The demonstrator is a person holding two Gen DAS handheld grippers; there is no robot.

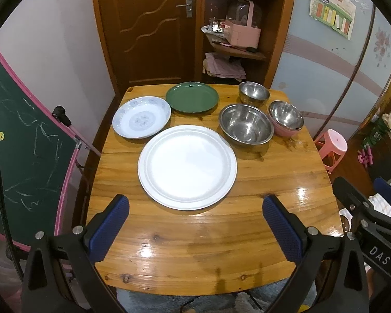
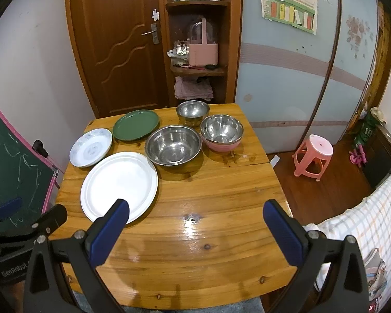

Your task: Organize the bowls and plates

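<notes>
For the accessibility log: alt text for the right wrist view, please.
Three plates and four bowls sit apart at the far end of a wooden table, nothing stacked. The right gripper hangs open and empty above the near side, blue fingers spread wide.

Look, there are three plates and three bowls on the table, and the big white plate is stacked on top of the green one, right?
Not quite. The big white plate lies alone on the wooden table, nearer the camera, apart from the green plate; the left wrist view shows this. Three plates and three bowls is right: the third plate is the patterned one.
</notes>
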